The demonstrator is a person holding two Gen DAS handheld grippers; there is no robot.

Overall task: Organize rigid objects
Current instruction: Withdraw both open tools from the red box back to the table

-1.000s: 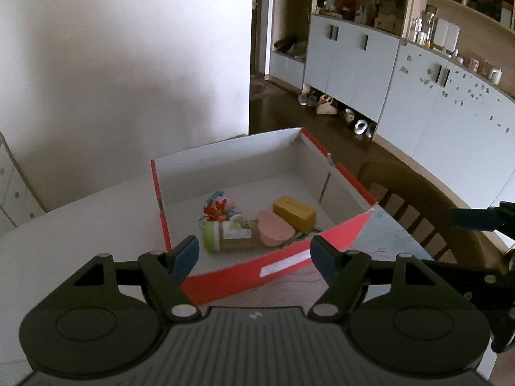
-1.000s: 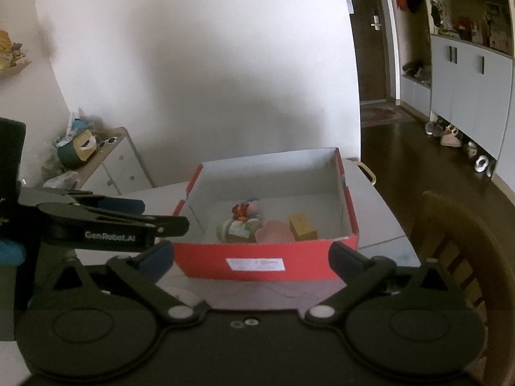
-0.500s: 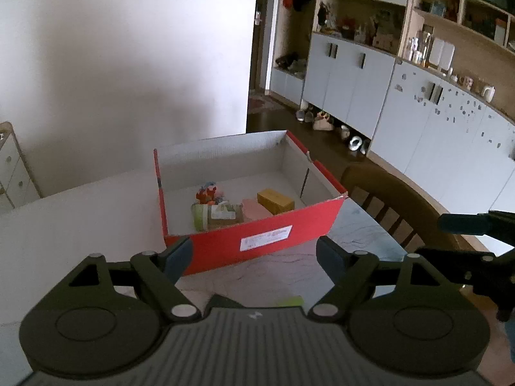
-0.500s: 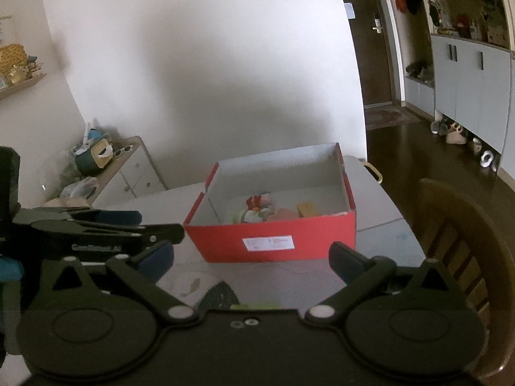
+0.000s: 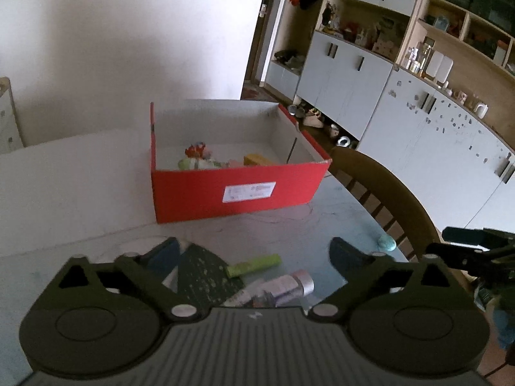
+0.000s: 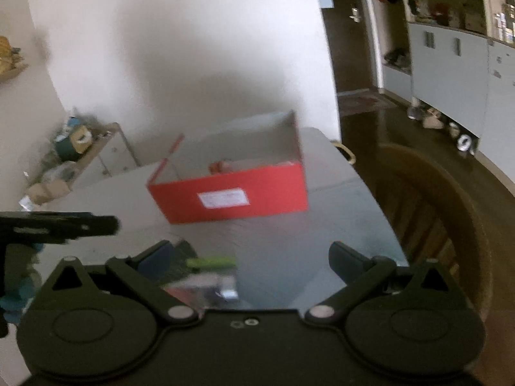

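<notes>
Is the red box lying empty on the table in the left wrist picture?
No, the red box holds several small things, among them a yellow block and a small toy.

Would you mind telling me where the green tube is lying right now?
In the left wrist view, the green tube lies on the table, nearer than the red box and just beyond the silver-capped tube.

Box contents: the red box (image 5: pixel 238 189) hides most of its load behind the near wall; only tops show.
Silver tube (image 5: pixel 283 286): lower end covered by the left gripper's body.
Dark patterned item (image 5: pixel 202 276): partly hidden, kind unclear.
Right wrist view: motion-blurred; the green stick (image 6: pixel 210 262) and box label (image 6: pixel 223 198) are unreadable.
</notes>
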